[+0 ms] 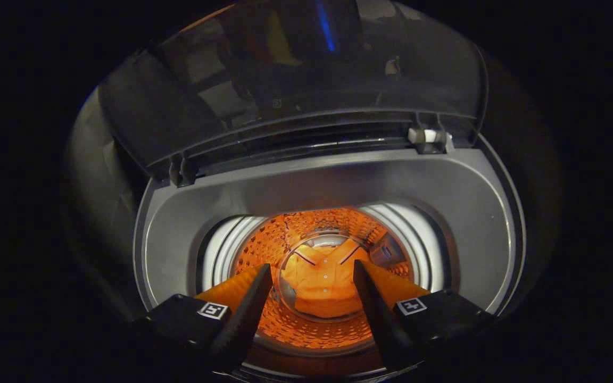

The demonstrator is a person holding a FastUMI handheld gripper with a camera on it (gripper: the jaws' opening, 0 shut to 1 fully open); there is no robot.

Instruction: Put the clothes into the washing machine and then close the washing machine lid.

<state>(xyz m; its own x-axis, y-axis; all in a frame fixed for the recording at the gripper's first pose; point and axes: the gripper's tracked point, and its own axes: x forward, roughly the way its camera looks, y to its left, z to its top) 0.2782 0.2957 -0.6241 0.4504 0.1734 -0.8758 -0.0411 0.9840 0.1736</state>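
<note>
The gripper (312, 276) hangs over the mouth of the washing machine (179, 223), its fingers spread apart with nothing between them. Beyond and below the fingertips, at the bottom of the drum (264, 239), lies an orange shirt (321, 284). It rests flat with its button front up, its long axis running away from the fingers and the collar at the far end. Past the opening, the lid (296, 69) stands raised on its hinges.

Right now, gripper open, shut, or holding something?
Gripper: open, holding nothing, fingers spread above the orange button-up shirt lying in the perforated metal washing machine drum.
</note>
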